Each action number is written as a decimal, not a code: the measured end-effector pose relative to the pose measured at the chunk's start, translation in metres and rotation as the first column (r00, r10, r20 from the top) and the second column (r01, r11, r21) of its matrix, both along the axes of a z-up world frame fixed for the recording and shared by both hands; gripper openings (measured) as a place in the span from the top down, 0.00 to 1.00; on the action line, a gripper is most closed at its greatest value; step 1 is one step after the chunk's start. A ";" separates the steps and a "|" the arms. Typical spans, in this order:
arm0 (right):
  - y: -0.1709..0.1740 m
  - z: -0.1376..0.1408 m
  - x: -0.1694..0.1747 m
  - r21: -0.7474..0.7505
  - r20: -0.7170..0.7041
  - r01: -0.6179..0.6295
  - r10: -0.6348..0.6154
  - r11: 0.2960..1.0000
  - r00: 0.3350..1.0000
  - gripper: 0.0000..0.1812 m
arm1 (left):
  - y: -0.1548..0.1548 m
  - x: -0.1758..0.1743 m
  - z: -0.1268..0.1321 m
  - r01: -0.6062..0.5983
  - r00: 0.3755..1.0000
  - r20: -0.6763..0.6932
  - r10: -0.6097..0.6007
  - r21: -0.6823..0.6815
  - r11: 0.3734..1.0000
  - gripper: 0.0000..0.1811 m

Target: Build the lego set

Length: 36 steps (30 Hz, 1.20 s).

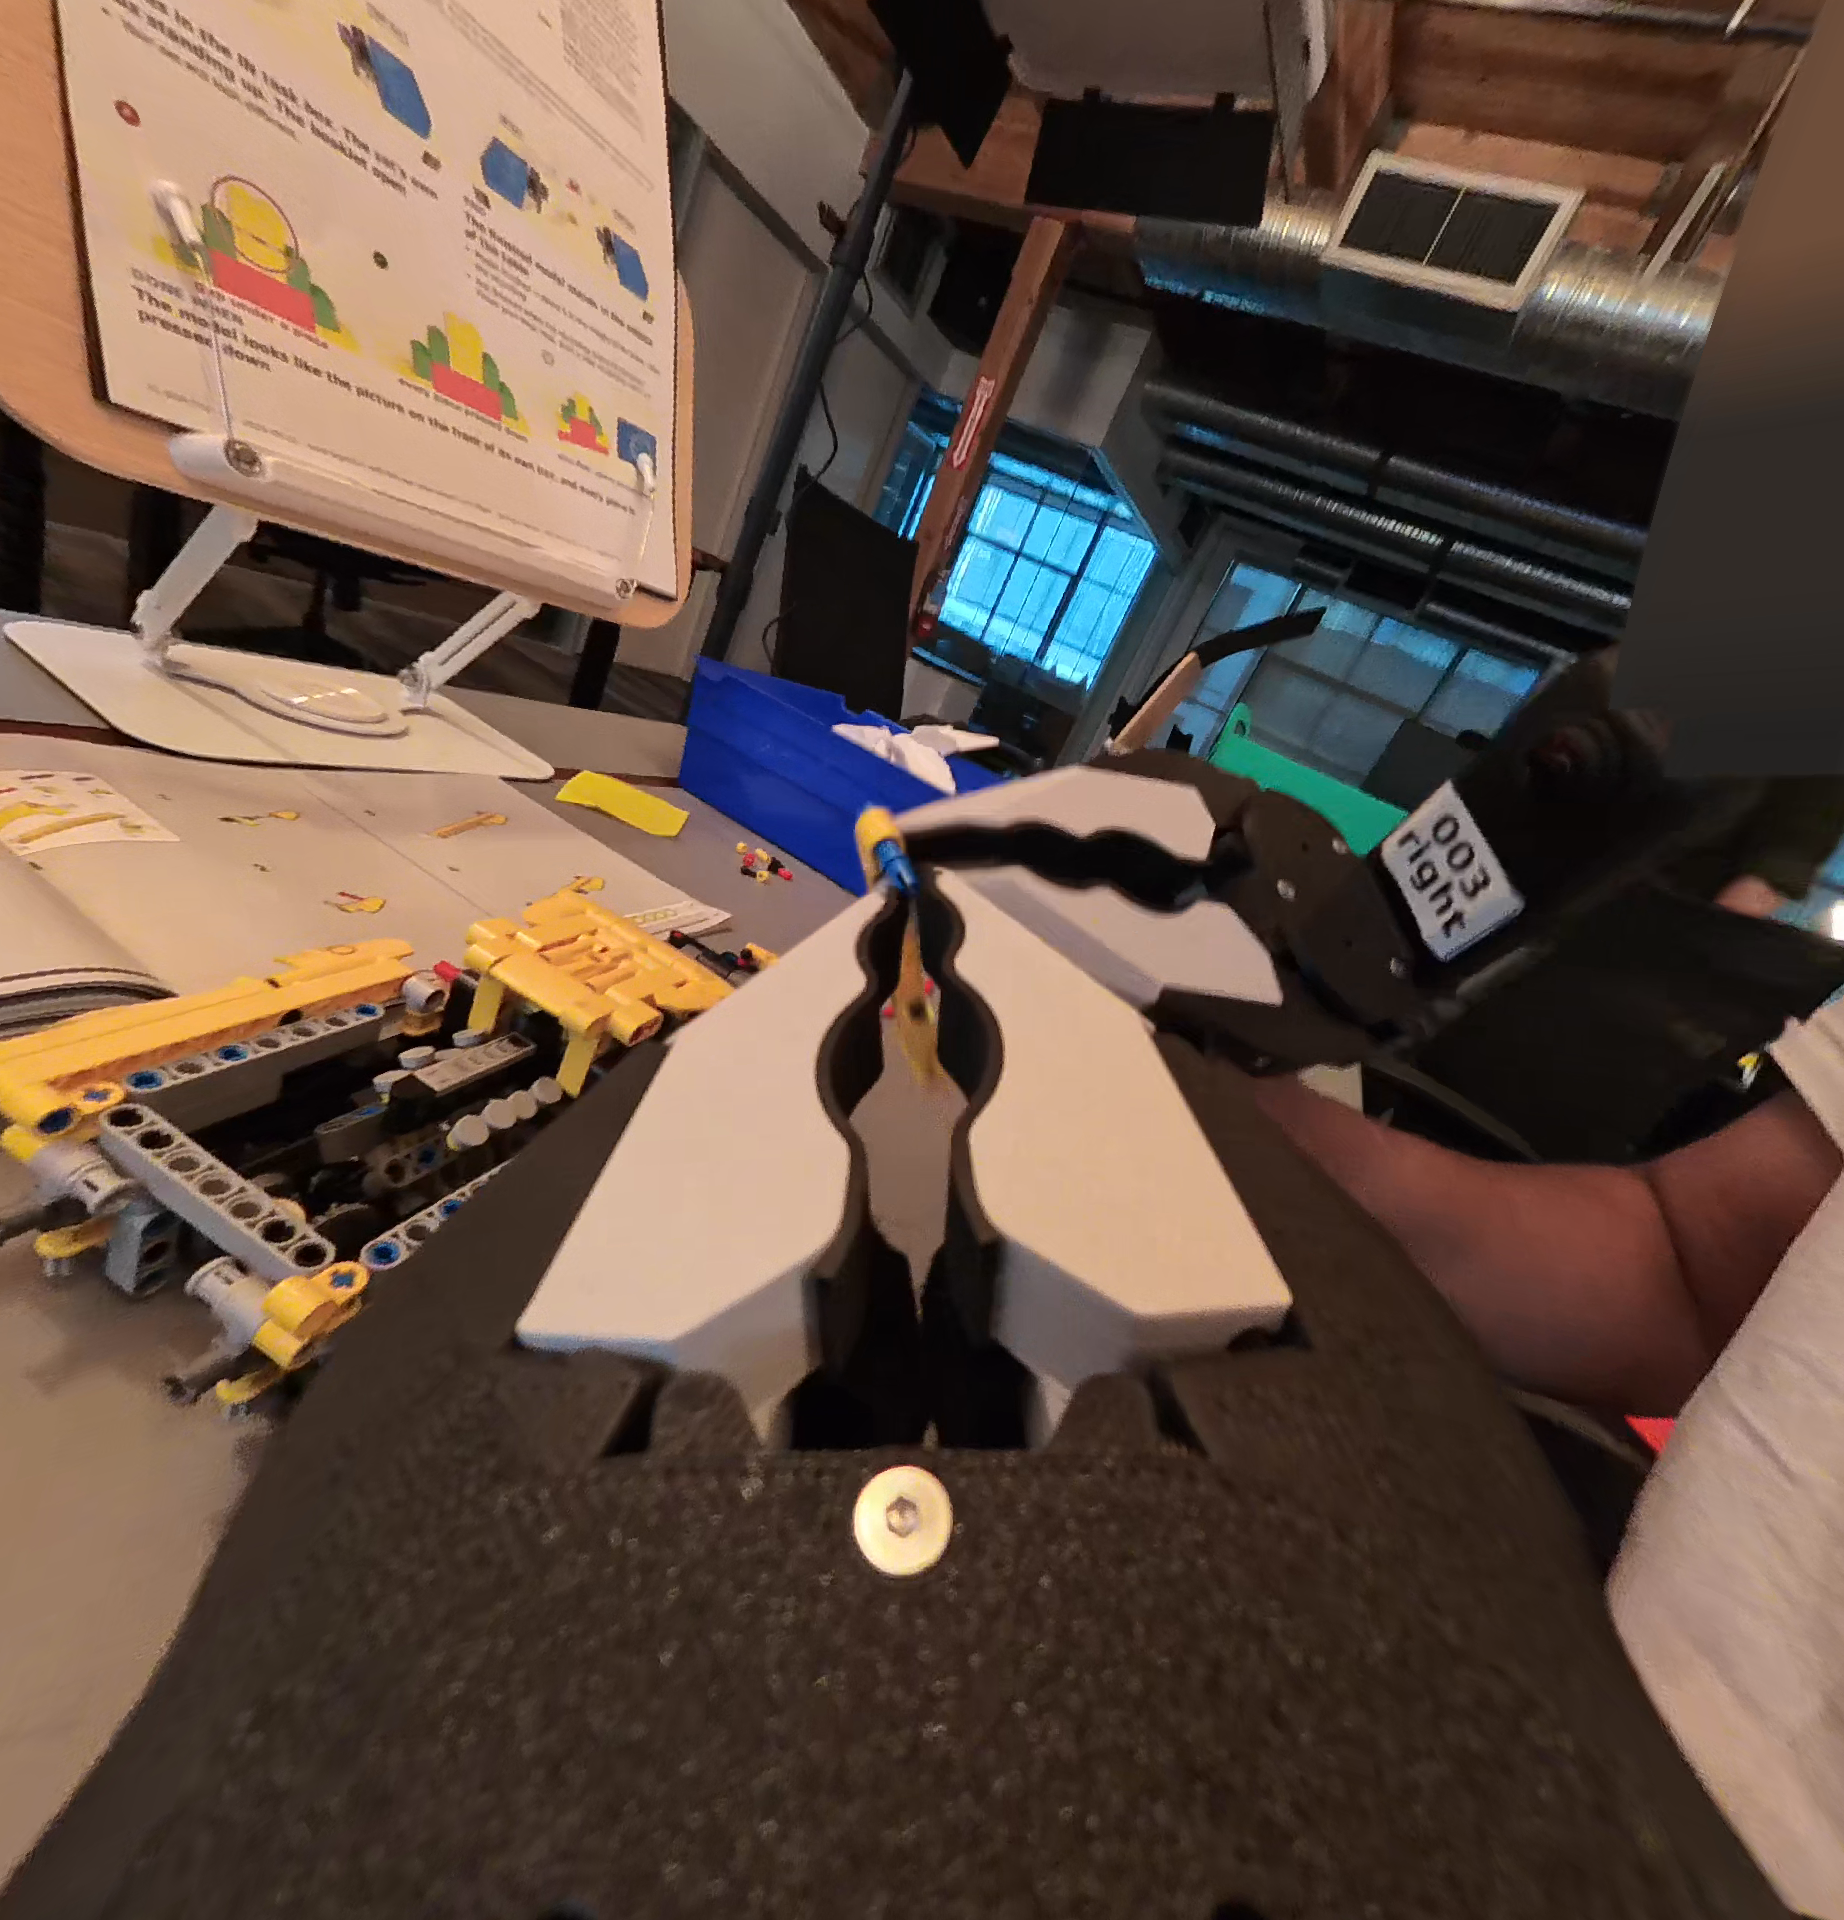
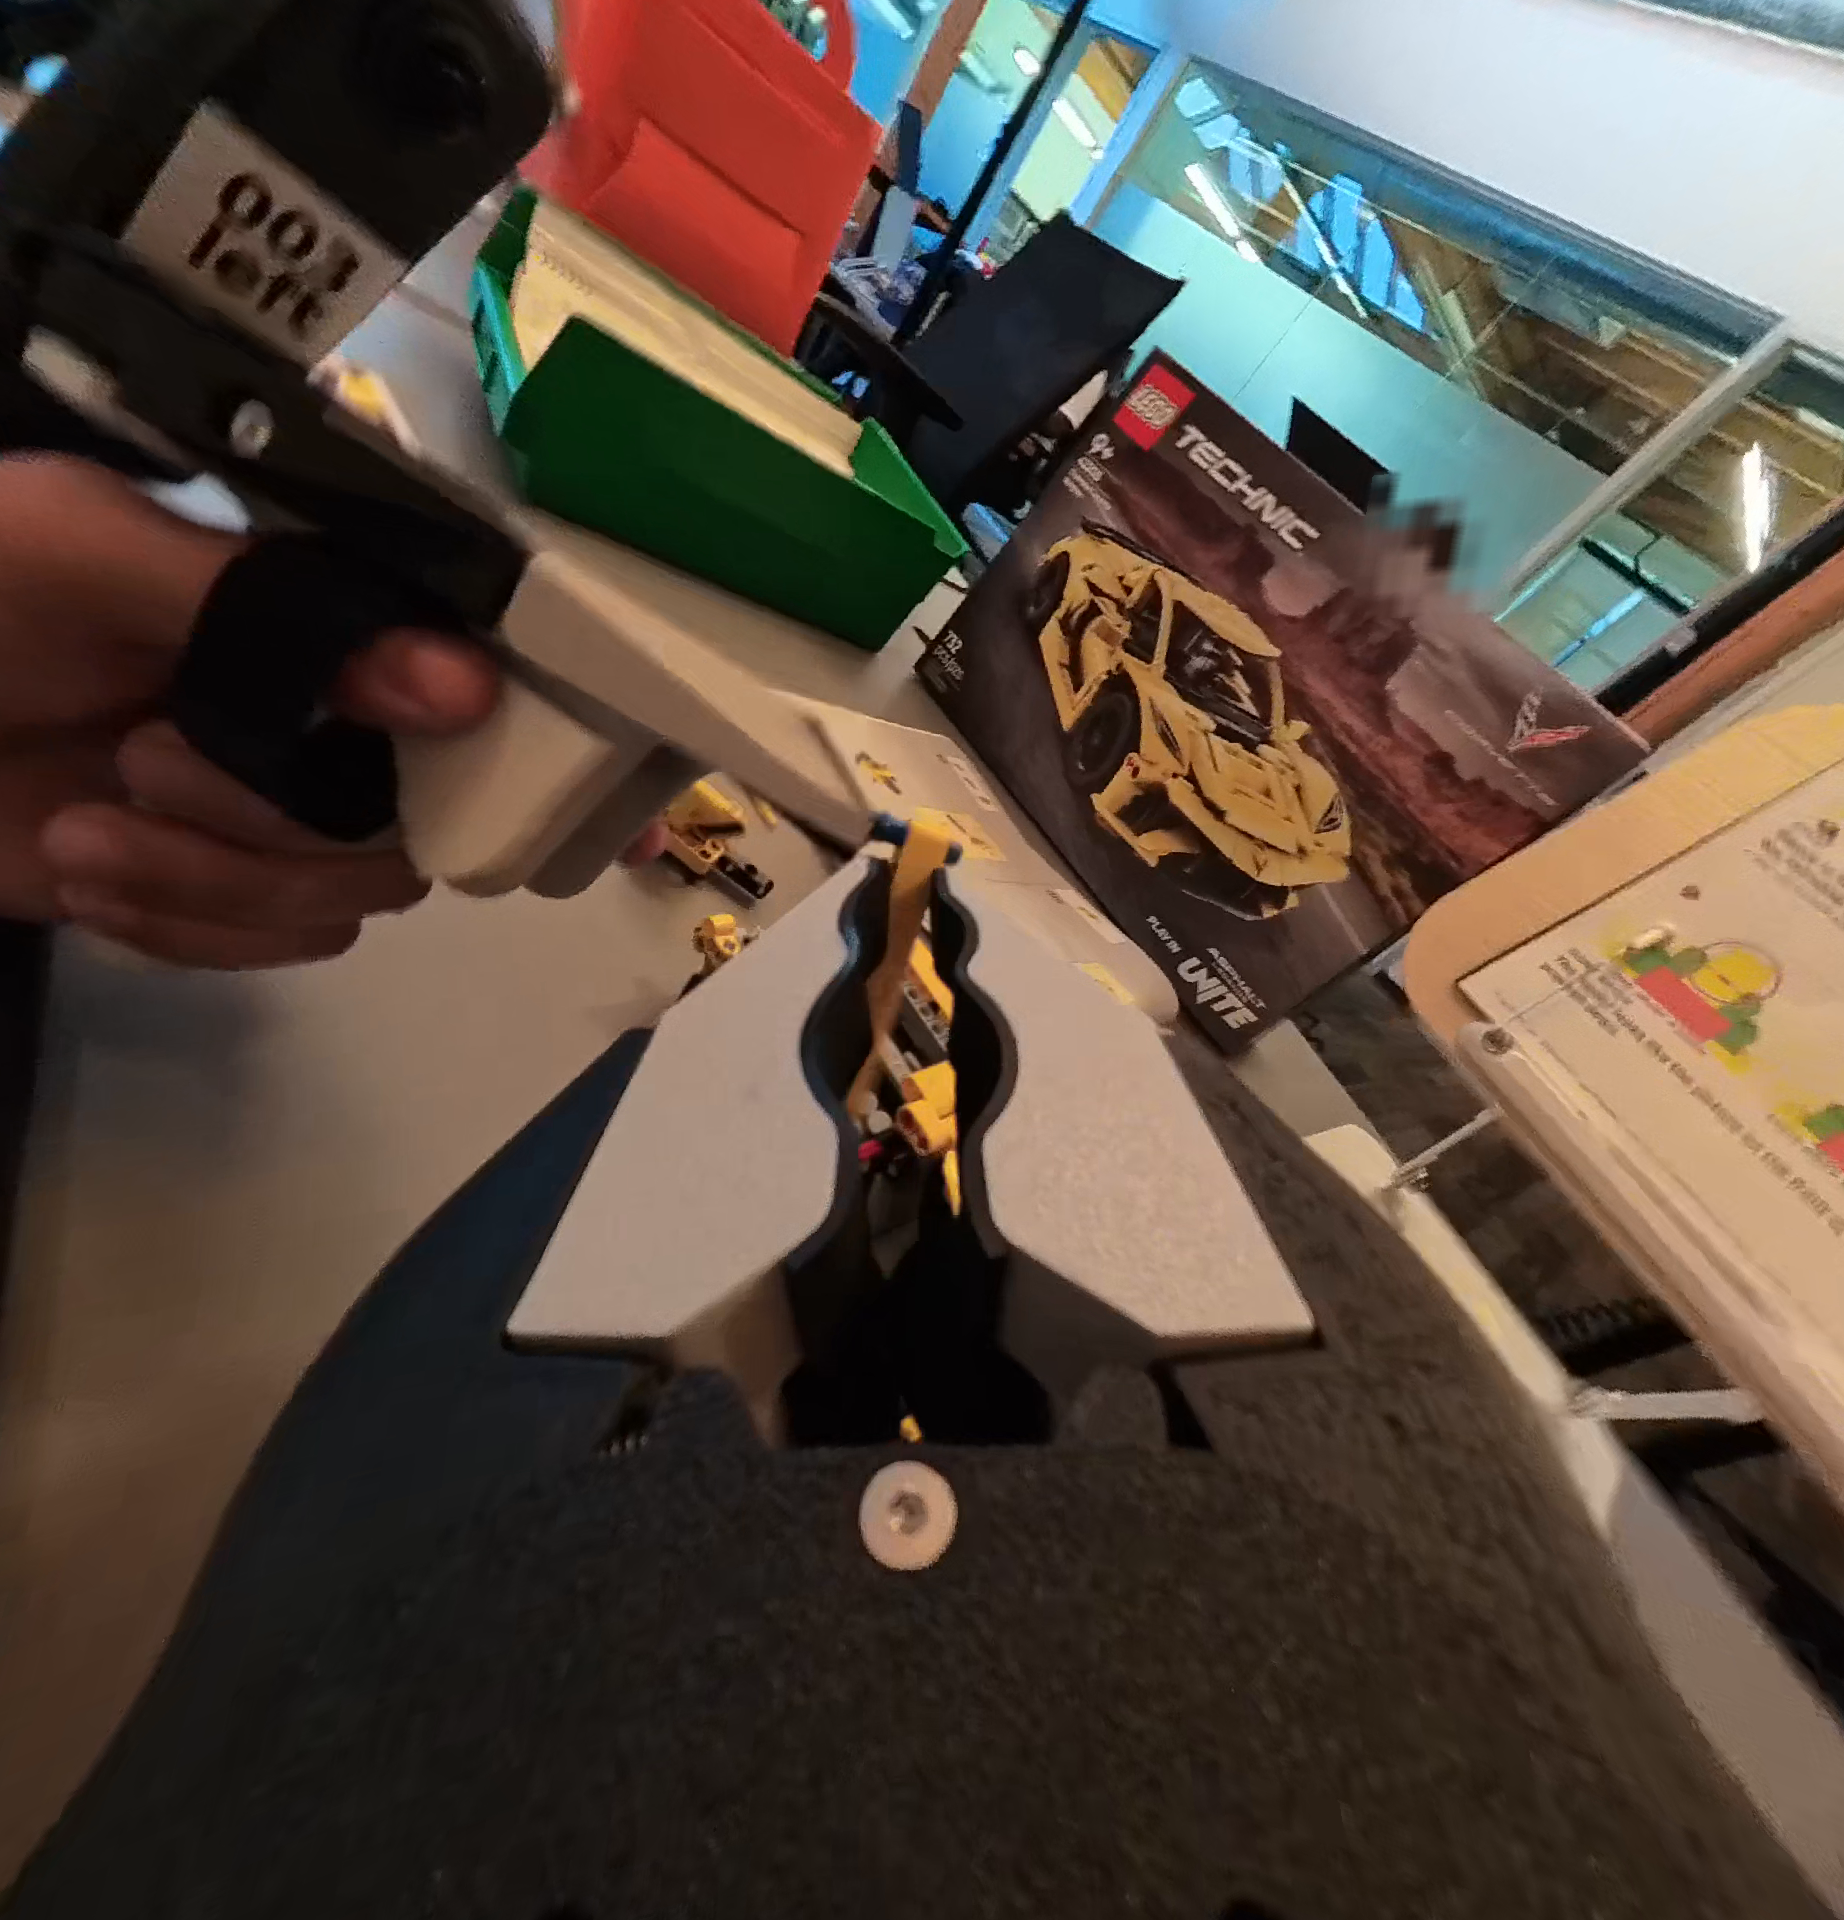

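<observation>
My left gripper (image 1: pixel 902 906) is shut on a thin yellow beam (image 1: pixel 918 1003), which runs down between its fingers. My right gripper (image 1: pixel 895 847) comes in from the right, and its tips are shut on the beam's top end, where a blue pin (image 1: pixel 894 868) sticks out. In the right wrist view the beam (image 2: pixel 902 935) stands between the right gripper's (image 2: pixel 902 873) fingers, with the left gripper (image 2: pixel 845 810) touching its top from the upper left. The half-built yellow and grey model (image 1: pixel 274 1091) lies on the table to the left, below both grippers.
An open instruction booklet (image 1: pixel 170 883) lies behind the model. A stand with a printed sheet (image 1: pixel 378 260), a blue bin (image 1: pixel 783 758) and small loose pieces (image 1: pixel 762 862) are farther back. The set's box (image 2: pixel 1261 707), a green bin (image 2: pixel 710 478) and a red bin (image 2: pixel 710 156) show in the right wrist view. My two grippers' fingertips are within a few centimetres of each other.
</observation>
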State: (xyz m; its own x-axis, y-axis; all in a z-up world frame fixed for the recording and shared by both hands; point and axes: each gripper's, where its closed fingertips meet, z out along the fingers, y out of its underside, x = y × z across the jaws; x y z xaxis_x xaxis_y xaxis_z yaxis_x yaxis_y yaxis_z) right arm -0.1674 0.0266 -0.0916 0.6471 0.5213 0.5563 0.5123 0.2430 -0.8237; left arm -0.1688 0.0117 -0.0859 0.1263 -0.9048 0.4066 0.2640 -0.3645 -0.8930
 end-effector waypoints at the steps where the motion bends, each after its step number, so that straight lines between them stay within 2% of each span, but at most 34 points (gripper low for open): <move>1: 0.001 0.002 0.001 -0.022 -0.056 -0.014 0.013 1.000 0.998 0.97 | 0.000 0.001 -0.002 0.004 1.000 -0.009 -0.004 -0.001 1.000 0.99; 10: -0.001 -0.001 -0.004 -0.201 -0.271 -0.195 0.137 0.960 0.953 0.95 | -0.003 -0.002 0.004 0.027 0.999 0.020 -0.027 0.005 1.000 0.99; 18: -0.001 -0.015 -0.004 -0.297 -0.289 -0.240 0.153 0.924 0.945 0.96 | -0.006 -0.002 0.004 0.056 0.998 0.018 -0.056 0.007 0.998 0.99; 20: -0.005 -0.020 -0.003 -0.361 -0.310 -0.293 0.183 0.885 0.933 0.96 | -0.010 0.001 0.001 0.099 0.995 -0.009 -0.099 0.006 0.995 0.98; 23: -0.015 -0.012 -0.004 -0.393 -0.434 -0.426 0.244 0.815 0.867 0.96 | -0.010 -0.001 0.000 0.113 0.992 -0.050 -0.112 0.028 0.993 0.83; 24: -0.021 -0.011 -0.006 -0.398 -0.451 -0.467 0.274 0.790 0.849 0.96 | -0.011 -0.001 0.000 0.123 0.991 -0.057 -0.121 0.039 0.992 0.81; 28: -0.040 -0.005 -0.016 -0.406 -0.544 -0.610 0.357 0.680 0.760 0.96 | -0.023 -0.001 0.008 0.207 0.978 -0.019 -0.206 0.042 0.977 0.80; 32: -0.044 -0.005 -0.018 -0.407 -0.556 -0.636 0.374 0.656 0.742 0.96 | -0.034 -0.001 0.011 0.280 0.960 0.009 -0.281 0.037 0.959 0.85; 34: -0.043 -0.010 -0.018 -0.421 -0.528 -0.616 0.373 0.665 0.763 0.96 | -0.041 -0.002 0.015 0.320 0.946 0.037 -0.321 0.035 0.947 0.82; 36: -0.043 -0.009 -0.019 -0.417 -0.529 -0.618 0.375 0.666 0.761 0.96 | -0.041 -0.001 0.013 0.333 0.942 0.032 -0.333 0.016 0.943 0.83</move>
State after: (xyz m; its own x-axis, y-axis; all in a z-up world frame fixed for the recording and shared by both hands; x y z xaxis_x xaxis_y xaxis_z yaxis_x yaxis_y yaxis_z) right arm -0.1859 -0.0168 -0.1006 0.2792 0.9486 -0.1488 0.0782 -0.1769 -0.9811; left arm -0.1694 -0.0293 -0.0733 -0.1967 -0.8970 0.3958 0.1592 -0.4275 -0.8899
